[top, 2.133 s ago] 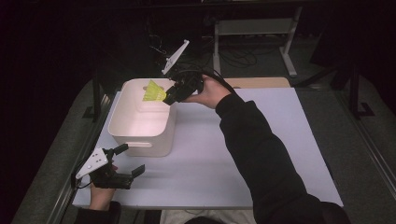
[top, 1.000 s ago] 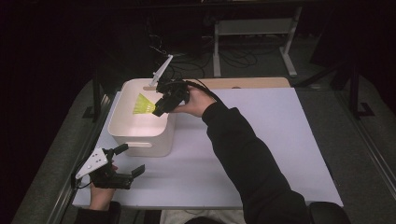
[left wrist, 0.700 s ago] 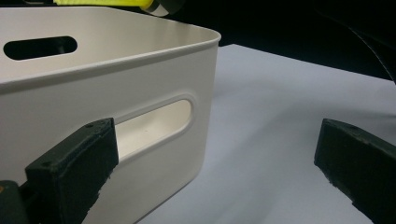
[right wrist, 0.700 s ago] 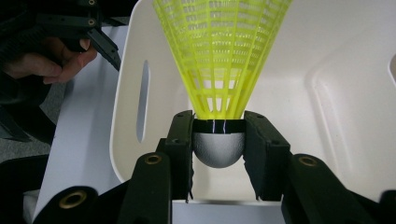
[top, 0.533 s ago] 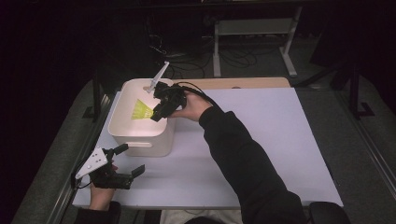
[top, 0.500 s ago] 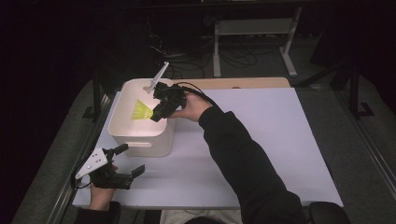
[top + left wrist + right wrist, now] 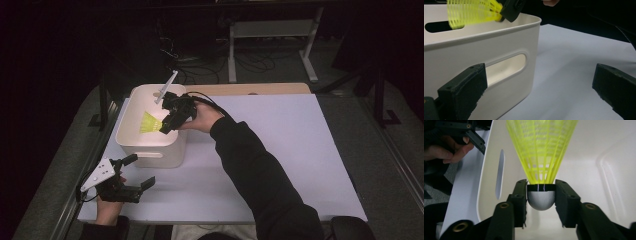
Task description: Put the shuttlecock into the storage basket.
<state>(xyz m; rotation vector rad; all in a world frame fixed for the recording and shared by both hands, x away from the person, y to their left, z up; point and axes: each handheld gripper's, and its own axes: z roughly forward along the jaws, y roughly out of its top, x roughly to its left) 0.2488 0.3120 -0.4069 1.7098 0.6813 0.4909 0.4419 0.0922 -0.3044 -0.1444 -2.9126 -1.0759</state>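
Observation:
A yellow shuttlecock [image 7: 148,123] [image 7: 541,157] [image 7: 471,11] with a grey cork is held over the inside of a white bin [image 7: 131,141] [image 7: 474,50] [image 7: 609,170]. My right gripper [image 7: 166,126] [image 7: 541,195] is shut on the cork, skirt pointing away into the bin. My left gripper [image 7: 132,172] [image 7: 539,92] rests open near the table's front left corner, just in front of the bin's handle slot, nothing between its jaws.
The bin stands at the back left of a white table top [image 7: 280,150]. A wooden strip [image 7: 250,89] runs along the far edge. A metal stand [image 7: 270,30] and cables lie on the floor beyond.
The right gripper has carried the shuttlecock from the bin's far rim leftward and lower, over the bin's inside. The left gripper has stayed put.

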